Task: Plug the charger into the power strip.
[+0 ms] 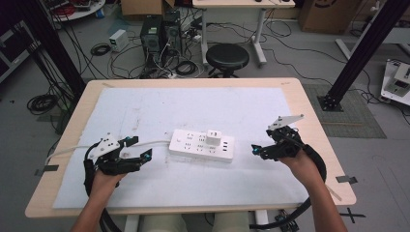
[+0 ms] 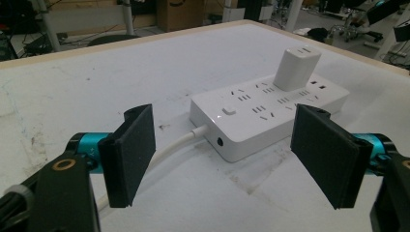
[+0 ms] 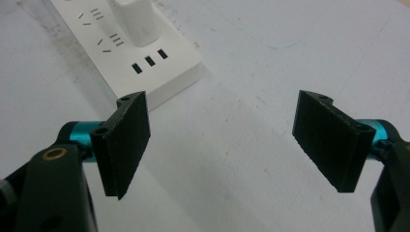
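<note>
A white power strip [image 1: 193, 144] lies across the middle of the white mat, with a white charger block [image 1: 213, 137] plugged into its top. Its white cable [image 1: 150, 143] runs off to the left. My left gripper [image 1: 140, 149] rests on the mat just left of the strip, open, with the strip's cable end [image 2: 212, 140] ahead of its jaws and nothing between them. My right gripper [image 1: 255, 150] hovers to the right of the strip, also open and empty. In the right gripper view the strip's USB end [image 3: 154, 67] lies up and left of the jaws, beside the charger block [image 3: 138, 19].
The mat covers a light wooden table [image 1: 309, 121]. Beyond the far edge stand a black stool [image 1: 227, 58], computer cases and tangled cables on the floor. A black frame post [image 1: 362, 53] rises at the right.
</note>
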`<state>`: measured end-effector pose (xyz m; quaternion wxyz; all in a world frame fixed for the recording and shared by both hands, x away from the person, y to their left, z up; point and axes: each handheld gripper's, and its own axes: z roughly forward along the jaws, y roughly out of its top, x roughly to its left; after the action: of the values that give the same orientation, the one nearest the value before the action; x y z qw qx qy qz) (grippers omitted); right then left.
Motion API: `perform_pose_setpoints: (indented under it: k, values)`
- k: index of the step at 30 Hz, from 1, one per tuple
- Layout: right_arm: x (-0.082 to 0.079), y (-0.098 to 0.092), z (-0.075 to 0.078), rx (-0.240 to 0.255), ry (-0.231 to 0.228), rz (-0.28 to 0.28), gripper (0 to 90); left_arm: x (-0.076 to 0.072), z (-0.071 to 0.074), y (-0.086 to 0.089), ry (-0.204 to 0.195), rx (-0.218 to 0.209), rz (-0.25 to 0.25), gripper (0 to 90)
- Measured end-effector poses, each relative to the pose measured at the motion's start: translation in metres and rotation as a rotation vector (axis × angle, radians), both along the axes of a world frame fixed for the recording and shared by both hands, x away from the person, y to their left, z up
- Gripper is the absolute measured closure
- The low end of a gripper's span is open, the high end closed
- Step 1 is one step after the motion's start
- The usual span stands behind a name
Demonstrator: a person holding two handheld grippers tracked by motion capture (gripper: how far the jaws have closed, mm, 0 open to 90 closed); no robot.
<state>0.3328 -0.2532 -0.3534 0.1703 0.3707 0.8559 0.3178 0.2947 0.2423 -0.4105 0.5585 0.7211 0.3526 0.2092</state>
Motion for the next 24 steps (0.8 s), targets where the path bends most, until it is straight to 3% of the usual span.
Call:
perform_pose_setpoints:
  k: [7,24]
  values:
    - [-0.008,-0.007,-0.003,0.036,-0.020,-0.035,21.6,-0.002,0.002,-0.001,-0.004,0.005,-0.003,24.1]
    - [-0.013,-0.011,-0.013,0.042,-0.015,-0.045,21.0,-0.002,0.002,-0.002,-0.003,0.003,-0.004,24.0]
